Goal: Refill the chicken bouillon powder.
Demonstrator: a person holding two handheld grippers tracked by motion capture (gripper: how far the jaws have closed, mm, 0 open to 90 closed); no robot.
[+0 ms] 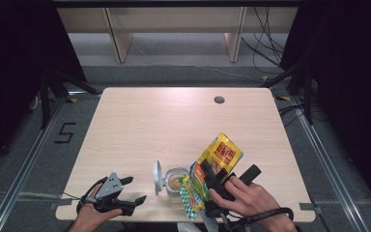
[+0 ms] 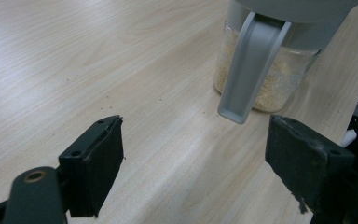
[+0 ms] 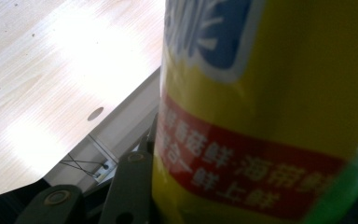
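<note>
1. Two things were in hand: a yellow foil snack pouch with red and blue print [image 1: 218, 155], tipped over a clear glass jar with a grey flip lid [image 1: 175, 183] near the front edge of the pale wooden bench [image 1: 174, 125].
2. The right gripper [image 1: 212, 181] had its jaws clamped on the pouch, low on its body, mouth slanting down toward the jar.
3. The left gripper [image 1: 125, 193] rested beside the jar with jaws open and nothing between them.
4. The pouch looked light, soft and slick; I judged it would crumple and slide, so a hold across a flat seam suits it best.
5. The jar [image 2: 265, 70], holding pale crumbs, seemed rigid, breakable and tippable; grip its body.
6. The red band [image 3: 242, 172] carried white Chinese characters, too blurred to read surely; no brand was legible.
</note>
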